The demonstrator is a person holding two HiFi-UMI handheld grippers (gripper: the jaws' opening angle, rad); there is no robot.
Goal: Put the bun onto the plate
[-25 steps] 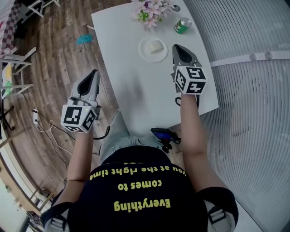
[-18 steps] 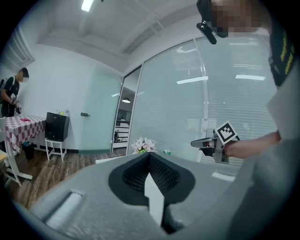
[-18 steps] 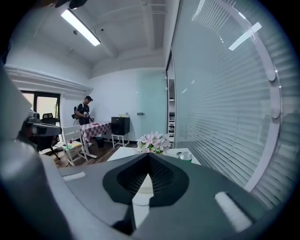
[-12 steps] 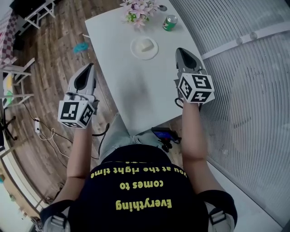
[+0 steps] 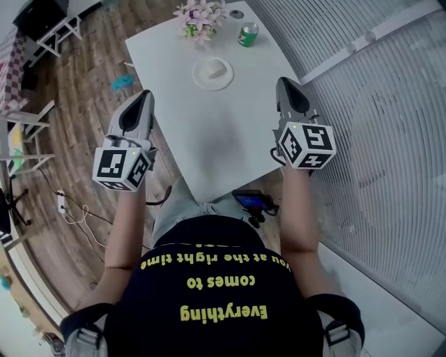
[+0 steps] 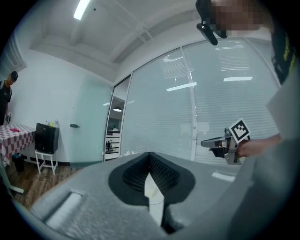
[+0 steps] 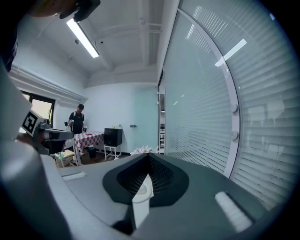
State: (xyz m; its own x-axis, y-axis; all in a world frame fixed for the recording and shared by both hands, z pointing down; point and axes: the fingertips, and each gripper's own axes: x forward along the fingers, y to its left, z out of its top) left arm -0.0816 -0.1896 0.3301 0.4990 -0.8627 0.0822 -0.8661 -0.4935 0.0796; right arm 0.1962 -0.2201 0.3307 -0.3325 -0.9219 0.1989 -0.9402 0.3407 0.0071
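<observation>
A pale bun [image 5: 219,68] lies on the white plate [image 5: 206,78] at the far part of the white table [image 5: 209,139]. Both grippers hang in the air, well short of the plate. My left gripper [image 5: 144,96] is held beyond the table's left edge, above the wooden floor, jaws together with nothing in them. My right gripper [image 5: 286,83] hovers at the table's right edge, shut and empty. In the left gripper view the jaws [image 6: 150,155] meet, with the right gripper [image 6: 226,142] beyond them. The right gripper view shows closed jaws [image 7: 150,157] too.
Pink flowers [image 5: 198,14] and a green can [image 5: 247,33] stand at the table's far end. A black device [image 5: 252,202] sits at the near edge by my lap. Slatted glass walls run on the right. A person [image 7: 77,119] stands by a checked table [image 7: 91,137].
My right gripper has drawn back from beside the plate toward the table's right edge and risen. The left gripper has lifted a little. The bun and plate have stayed put.
</observation>
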